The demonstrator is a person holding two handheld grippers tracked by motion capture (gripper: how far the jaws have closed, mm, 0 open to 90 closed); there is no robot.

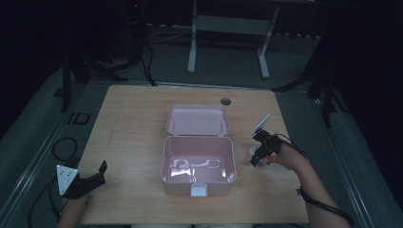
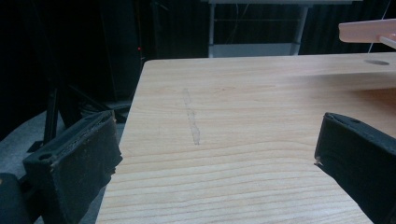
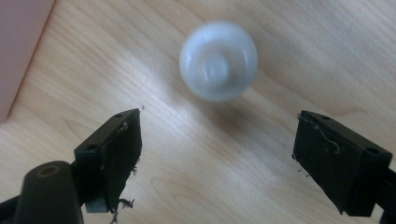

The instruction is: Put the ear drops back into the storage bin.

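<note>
Over at the near left corner of the wooden table (image 1: 133,118), the left gripper (image 1: 95,176) rests low in the person's hand, its jaws spread wide with only bare wood between them; in the left gripper view (image 2: 217,154) they frame a faint smudge on the tabletop. Moving toward the middle, a pink box (image 1: 198,164) stands open, its lid (image 1: 197,119) tipped back and its white latch (image 1: 198,190) facing the person. Just right of the box, the right gripper (image 1: 257,154) points steeply down at the table, jaws parted and holding nothing. In the right gripper view (image 3: 217,140), a small white rounded object (image 3: 218,60), slightly blurred, lies on the wood just beyond the jaw tips, roughly centred between them and touching neither. A strip of the box's pink wall (image 3: 21,51) shows at that view's left edge, near the object but apart from it.
</note>
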